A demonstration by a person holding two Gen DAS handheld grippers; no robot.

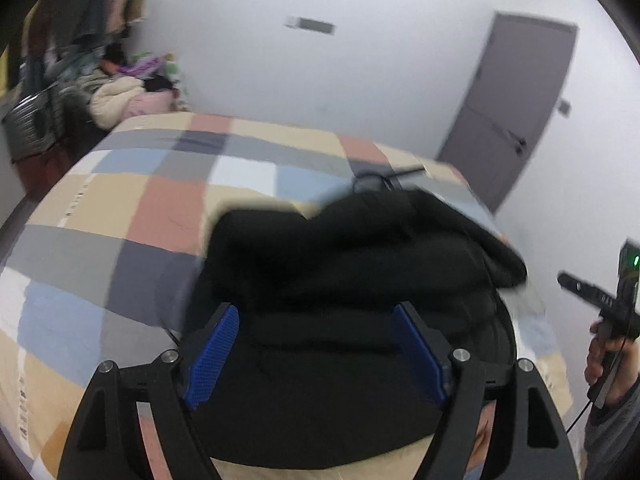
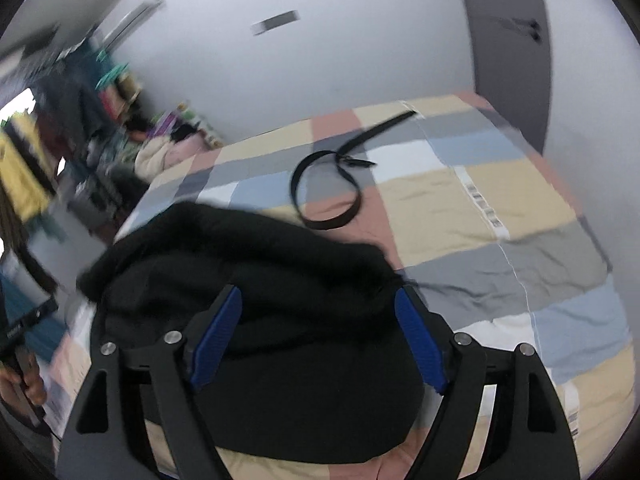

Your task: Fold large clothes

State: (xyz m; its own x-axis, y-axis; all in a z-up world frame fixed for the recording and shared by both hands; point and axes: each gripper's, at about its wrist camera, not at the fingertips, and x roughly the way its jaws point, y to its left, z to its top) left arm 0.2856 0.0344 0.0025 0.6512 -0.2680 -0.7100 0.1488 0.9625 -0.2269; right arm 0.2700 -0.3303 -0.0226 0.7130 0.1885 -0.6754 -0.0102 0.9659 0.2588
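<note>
A black garment (image 1: 352, 280) lies bunched in a folded heap on the checked bedspread (image 1: 120, 208). It also shows in the right wrist view (image 2: 256, 276). My left gripper (image 1: 316, 312) hangs just above the garment's near part, jaws wide apart and empty. My right gripper (image 2: 320, 296) is likewise open and empty over the garment's near edge. The right gripper's handle and the hand holding it show at the right edge of the left wrist view (image 1: 612, 312). Both views are blurred by motion.
A black belt (image 2: 332, 184) lies coiled on the bedspread (image 2: 480, 208) beyond the garment. A pile of clothes (image 1: 120, 96) and a suitcase (image 1: 32, 124) stand past the bed's far left corner. A dark door (image 1: 512, 108) is in the white wall.
</note>
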